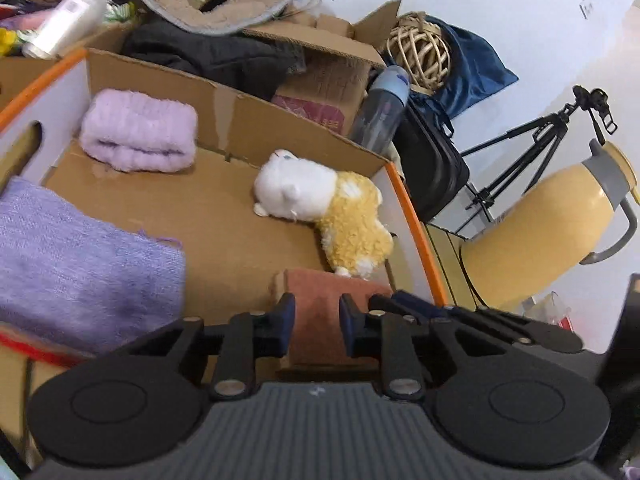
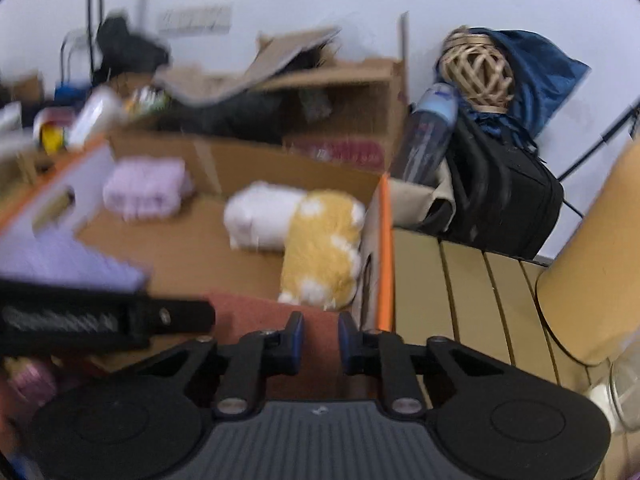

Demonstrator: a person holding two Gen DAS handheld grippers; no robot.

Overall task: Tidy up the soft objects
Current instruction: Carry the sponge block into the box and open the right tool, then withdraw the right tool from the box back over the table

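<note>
both tongs, left tongs (image 1: 317,322) and right tongs (image 2: 320,338), stand a little apart, holding nothing. the pink towel (image 1: 328,312) lies at the box's (image 1: 224,216) near edge; a rushed pinch could crumple it.

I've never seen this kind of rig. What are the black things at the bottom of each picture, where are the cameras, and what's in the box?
There is no robot. A person carries hand-held tongs in each hand, each with a wide-angle camera looking along its fingers. One picture comes from the left tongs, the other from the right tongs. Both point into a cardboard box holding a rolled lilac towel, a purple knitted cloth and a white-and-yellow plush toy. A rust-red towel shows in the gap of both tongs. Whether either pinches it I cannot tell.
</note>
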